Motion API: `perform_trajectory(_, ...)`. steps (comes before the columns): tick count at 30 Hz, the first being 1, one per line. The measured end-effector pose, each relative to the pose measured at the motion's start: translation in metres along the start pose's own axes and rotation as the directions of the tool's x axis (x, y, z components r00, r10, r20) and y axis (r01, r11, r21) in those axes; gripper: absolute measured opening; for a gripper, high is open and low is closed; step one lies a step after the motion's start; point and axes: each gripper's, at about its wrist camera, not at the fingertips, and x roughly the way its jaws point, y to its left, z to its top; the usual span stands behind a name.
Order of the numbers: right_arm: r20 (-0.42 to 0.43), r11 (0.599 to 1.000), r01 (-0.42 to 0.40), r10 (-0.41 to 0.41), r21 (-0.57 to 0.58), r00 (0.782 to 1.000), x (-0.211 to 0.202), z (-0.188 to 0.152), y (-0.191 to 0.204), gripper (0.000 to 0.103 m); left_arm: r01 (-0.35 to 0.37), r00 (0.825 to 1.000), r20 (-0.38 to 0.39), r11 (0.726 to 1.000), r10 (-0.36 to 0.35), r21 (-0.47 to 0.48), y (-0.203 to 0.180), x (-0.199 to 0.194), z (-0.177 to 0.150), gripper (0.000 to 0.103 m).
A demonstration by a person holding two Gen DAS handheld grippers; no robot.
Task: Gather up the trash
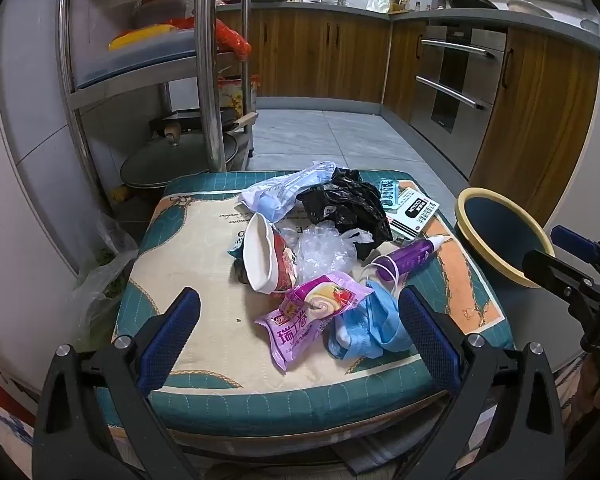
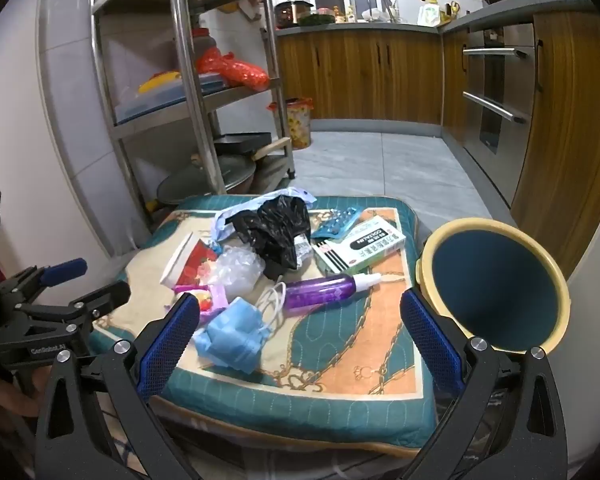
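Note:
Trash lies on a teal and cream cushion (image 1: 204,344): a purple snack wrapper (image 1: 304,320), a blue face mask (image 1: 364,328), a paper noodle cup (image 1: 268,260), clear plastic (image 1: 324,248), a black bag (image 1: 348,204), a purple tube (image 1: 412,258), a medicine box (image 1: 414,212) and a blister pack (image 1: 388,192). A yellow-rimmed blue bin (image 2: 496,284) stands right of the cushion. My left gripper (image 1: 300,336) is open, just short of the wrapper and mask. My right gripper (image 2: 300,340) is open and empty, over the cushion's near right part, mask (image 2: 232,340) by its left finger.
A steel rack (image 2: 188,92) with pans and lids stands behind the cushion on the left. Wooden cabinets (image 2: 360,76) and an oven (image 2: 492,92) line the far and right sides. A plastic bag (image 1: 100,280) sits on the floor left of the cushion.

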Motion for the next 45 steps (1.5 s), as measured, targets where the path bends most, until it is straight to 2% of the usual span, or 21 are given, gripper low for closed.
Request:
perform_trajectory(31,-0.013,1.0,0.001,-0.001,0.001,1.0,0.004,-0.007,0.001,0.1,-0.005,1.0,-0.011,1.0,0.005,0.002,0.001,0.0,-0.001,0.098)
perform_trajectory(36,-0.048,1.0,-0.001,0.002,0.013,0.999,0.011,-0.011,-0.001,0.1,0.004,1.0,-0.022,1.0,-0.004,0.003,0.002,0.002,0.0,0.098)
perform_trajectory(41,-0.11,0.998,-0.02,0.028,0.065,0.994,0.02,-0.01,-0.008,0.1,0.016,0.998,-0.056,1.0,-0.016,0.001,0.003,0.008,-0.002,0.098)
perform_trajectory(45,-0.152,0.998,-0.011,0.021,0.064,0.988,0.025,-0.011,-0.008,0.1,0.009,0.996,-0.086,1.0,-0.01,-0.015,0.008,0.014,-0.003,0.098)
